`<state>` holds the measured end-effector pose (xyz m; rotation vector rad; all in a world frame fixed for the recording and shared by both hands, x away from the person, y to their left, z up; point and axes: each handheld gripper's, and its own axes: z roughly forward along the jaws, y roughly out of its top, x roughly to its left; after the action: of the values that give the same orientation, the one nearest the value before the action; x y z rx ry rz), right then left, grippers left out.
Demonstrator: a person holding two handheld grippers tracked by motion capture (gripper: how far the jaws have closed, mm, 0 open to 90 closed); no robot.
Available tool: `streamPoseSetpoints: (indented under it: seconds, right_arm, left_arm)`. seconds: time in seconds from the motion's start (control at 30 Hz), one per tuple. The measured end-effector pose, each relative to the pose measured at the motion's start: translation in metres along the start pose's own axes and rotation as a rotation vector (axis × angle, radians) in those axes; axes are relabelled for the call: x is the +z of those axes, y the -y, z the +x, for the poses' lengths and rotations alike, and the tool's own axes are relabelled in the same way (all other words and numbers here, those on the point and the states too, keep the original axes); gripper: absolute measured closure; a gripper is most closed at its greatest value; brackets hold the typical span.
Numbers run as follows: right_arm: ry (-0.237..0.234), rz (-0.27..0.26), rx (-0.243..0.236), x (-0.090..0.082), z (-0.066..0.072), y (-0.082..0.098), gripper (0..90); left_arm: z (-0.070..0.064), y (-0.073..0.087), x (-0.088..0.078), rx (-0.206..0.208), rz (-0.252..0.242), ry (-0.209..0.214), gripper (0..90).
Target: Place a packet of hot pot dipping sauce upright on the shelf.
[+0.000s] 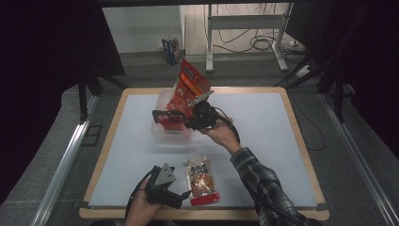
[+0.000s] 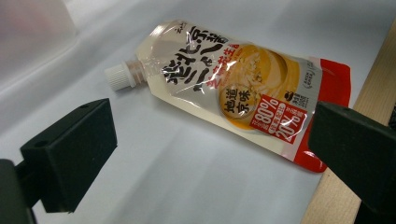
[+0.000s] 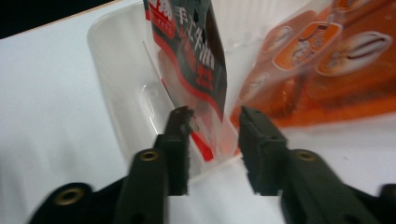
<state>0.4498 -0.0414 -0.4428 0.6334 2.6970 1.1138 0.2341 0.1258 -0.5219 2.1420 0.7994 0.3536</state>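
At frame centre, my right gripper [image 3: 214,122] fingers stood parted around the dark snack packet's [image 3: 194,56] lower edge inside the clear tub [image 3: 112,88]. Light, crinkly, slippery film; I judged the sealed edge the best hold. Left gripper [image 2: 210,154] gaped empty.

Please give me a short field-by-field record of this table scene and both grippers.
surface: white mat on a wooden-edged table
container: clear plastic tub, far centre of the mat
in tub: orange-red snack bag standing tilted, plus a dark red-and-black packet
near edge: spouted pouch lying flat, white cap toward the tub
right gripper: at the tub, fingers parted around the dark packet's lower edge, not pressing
left gripper: beside the pouch, open, holding nothing
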Motion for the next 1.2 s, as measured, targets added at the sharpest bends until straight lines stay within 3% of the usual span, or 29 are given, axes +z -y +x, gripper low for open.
streamPoseSetpoints:
  seconds: [0.33, 0.47, 0.5, 0.57, 0.7, 0.9, 0.93, 1.1, 1.13, 1.2]
  right_arm:
    - [0.018, -0.050, -0.013, -0.034, 0.014, 0.037, 35.6]
    - [-0.008, -0.047, 0.000, -0.040, 0.022, 0.055, 21.4]
    - [-0.008, -0.047, 0.000, -0.040, 0.022, 0.055, 21.4]
    - [0.014, -0.054, -0.008, -0.044, 0.028, 0.069, 11.2]
    - [0.009, -0.053, -0.010, -0.046, 0.032, 0.083, 2.2]
    - [-0.020, -0.071, 0.034, -0.052, 0.035, 0.102, 0.5]
    - [-0.022, -0.065, 0.035, -0.052, 0.035, 0.105, 0.9]
    - [-0.043, -0.042, 0.056, -0.055, 0.040, 0.116, 2.8]
    - [-0.074, -0.037, 0.078, -0.057, 0.042, 0.121, 3.5]
    - [-0.082, -0.027, 0.086, -0.057, 0.044, 0.126, 4.7]
  left_arm:
    - [0.003, -0.001, -0.002, -0.014, 0.020, -0.006, 2.4]
    - [0.005, -0.001, -0.003, -0.024, 0.020, 0.006, 2.4]
    - [0.005, -0.001, -0.003, -0.024, 0.020, 0.006, 2.4]
    - [0.007, 0.000, -0.003, -0.028, 0.037, 0.004, 2.7]
    - [0.009, 0.001, -0.005, -0.032, 0.044, 0.004, 3.0]
    - [0.012, 0.005, -0.006, -0.012, 0.048, -0.026, 1.3]
    - [0.014, 0.007, -0.006, 0.002, 0.068, -0.048, 1.0]
    - [0.018, 0.010, -0.007, -0.004, 0.073, -0.066, 0.6]
    - [0.021, 0.010, -0.009, -0.014, 0.066, -0.071, 0.6]
    - [0.024, 0.011, -0.011, -0.023, 0.061, -0.077, 0.5]
